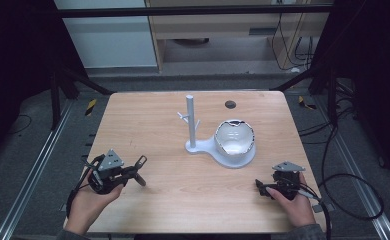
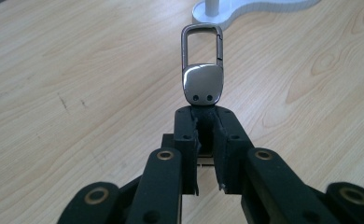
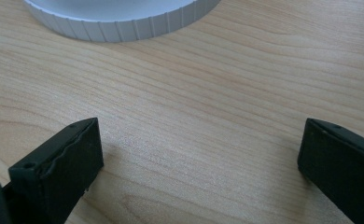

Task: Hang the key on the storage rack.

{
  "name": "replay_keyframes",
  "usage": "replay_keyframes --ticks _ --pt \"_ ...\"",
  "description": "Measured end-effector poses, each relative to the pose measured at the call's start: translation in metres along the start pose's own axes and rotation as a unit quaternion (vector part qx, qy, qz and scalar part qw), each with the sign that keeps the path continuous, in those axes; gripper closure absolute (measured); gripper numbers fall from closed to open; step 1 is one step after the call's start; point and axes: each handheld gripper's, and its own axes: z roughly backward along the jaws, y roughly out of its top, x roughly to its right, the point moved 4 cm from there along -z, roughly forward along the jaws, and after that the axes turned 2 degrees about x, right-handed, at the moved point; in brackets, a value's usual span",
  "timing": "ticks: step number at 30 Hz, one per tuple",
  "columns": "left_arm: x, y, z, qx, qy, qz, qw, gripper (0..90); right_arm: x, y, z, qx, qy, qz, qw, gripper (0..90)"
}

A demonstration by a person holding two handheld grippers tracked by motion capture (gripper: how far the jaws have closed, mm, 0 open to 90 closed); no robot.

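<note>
Left gripper (image 2: 203, 114) raised off the wooden table (image 1: 148, 130), angled toward the white stand (image 1: 222, 145), jaws clamped on a metal keyring clasp (image 2: 202, 70). Right gripper (image 3: 199, 154) resting low at the table's near right edge, jaws spread wide, holding nothing.

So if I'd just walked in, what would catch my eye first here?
Probably the white stand in the middle of the wooden table, with its upright post and a shiny bowl beside the post. Next, the metal clip pinched in the left gripper near the table's front left. The right gripper sits at the front right, its jaws wide apart with nothing between them.
</note>
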Motion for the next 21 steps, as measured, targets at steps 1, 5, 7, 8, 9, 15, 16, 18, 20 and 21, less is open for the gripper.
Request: replay_keyframes --ticks 1,5,7,8,9,15,16,18,20,21 --pt "0.0 0.0 -0.001 0.003 0.006 0.001 1.0 80.3 0.0 0.0 0.0 0.0 0.0 0.0 1.0 0.5" --pt "-0.001 0.002 -0.003 0.024 0.014 0.01 0.9996 80.3 0.0 0.0 0.0 0.0 0.001 0.001 1.0 0.5" --pt "-0.001 0.003 -0.003 0.034 0.014 0.022 0.9991 80.3 0.0 0.0 0.0 0.0 0.001 0.001 1.0 0.5" --pt "-0.001 0.003 -0.003 0.034 0.014 0.022 0.9991 80.3 0.0 0.0 0.0 0.0 0.001 0.001 1.0 0.5" --pt "-0.001 0.004 -0.003 0.036 0.015 0.022 0.999 80.3 0.0 0.0 0.0 0.0 0.001 0.001 1.0 0.5" --pt "0.004 0.011 -0.003 0.058 0.016 0.012 0.9981 80.3 0.0 0.0 0.0 0.0 0.001 0.0 1.0 0.4" --pt "0.004 0.011 -0.003 0.059 0.018 0.01 0.998 80.3 0.0 0.0 0.0 -0.001 0.0 0.0 1.0 0.5" --pt "0.004 0.012 -0.004 0.064 0.021 0.013 0.9976 80.3 -0.001 0.0 0.0 -0.001 0.0 0.0 1.0 0.5" --pt "0.004 0.013 -0.005 0.067 0.021 0.014 0.9974 80.3 -0.001 0.0 0.0 -0.001 0.0 0.0 1.0 0.5" --pt "0.005 0.015 -0.007 0.07 0.02 0.019 0.9972 80.3 -0.001 0.0 0.0 -0.001 0.0 0.0 1.0 0.5"
